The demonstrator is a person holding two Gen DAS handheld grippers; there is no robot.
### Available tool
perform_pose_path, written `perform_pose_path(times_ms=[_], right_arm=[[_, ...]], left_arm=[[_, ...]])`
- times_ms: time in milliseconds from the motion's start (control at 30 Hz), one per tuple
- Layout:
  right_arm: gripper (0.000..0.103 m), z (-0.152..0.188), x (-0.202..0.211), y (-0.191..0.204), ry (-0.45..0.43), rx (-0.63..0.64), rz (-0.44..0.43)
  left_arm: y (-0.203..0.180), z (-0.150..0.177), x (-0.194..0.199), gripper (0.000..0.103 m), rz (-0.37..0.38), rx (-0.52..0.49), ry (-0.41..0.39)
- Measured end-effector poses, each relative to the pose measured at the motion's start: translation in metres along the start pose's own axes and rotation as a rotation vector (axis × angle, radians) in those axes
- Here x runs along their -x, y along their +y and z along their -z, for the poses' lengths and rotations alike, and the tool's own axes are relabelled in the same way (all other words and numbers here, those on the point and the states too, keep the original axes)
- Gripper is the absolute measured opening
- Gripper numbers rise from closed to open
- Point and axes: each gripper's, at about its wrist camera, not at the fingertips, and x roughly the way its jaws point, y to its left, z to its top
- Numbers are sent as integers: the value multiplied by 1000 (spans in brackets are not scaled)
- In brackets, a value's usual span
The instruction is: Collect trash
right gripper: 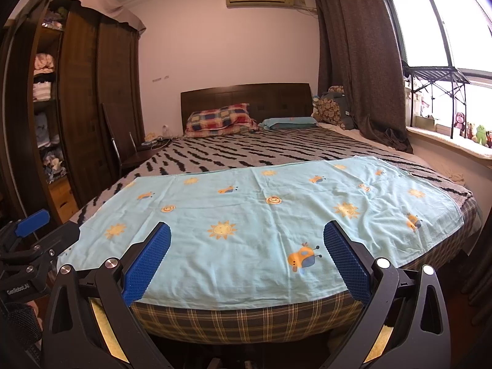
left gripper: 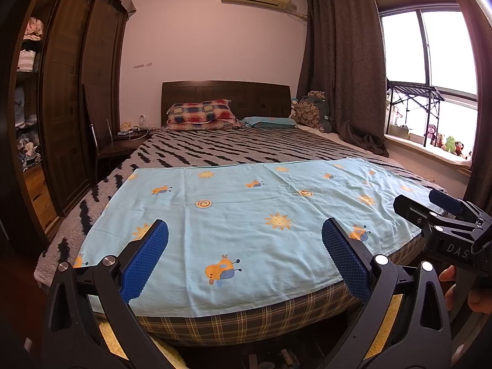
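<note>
Left wrist: left tool (left gripper: 244, 240) agape, ribbed blue pads (left gripper: 144, 261); wrinkled cotton sheet (left gripper: 246, 215).

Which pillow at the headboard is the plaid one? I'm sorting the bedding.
The red, blue and yellow checked pillow, lying left of the plain light blue pillow, which is flatter and has no checks.
</note>
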Motion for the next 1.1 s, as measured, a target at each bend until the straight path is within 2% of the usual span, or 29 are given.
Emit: perform_pose_path(times_ms=[233,367,700,1100], right_arm=[[100,1,0,0,3,2,6],[100,1,-1,0,3,4,7],[100,1,-2,-1,12,3,13],[100,1,-7,-5,19,0,17]], left_arm=[[0,1,1,95,-32,-5,-10],[0,1,3,95,-17,-4,-17],[1,1,3,95,-32,-5,-16],[2,0,-3,95,-51,1,10]])
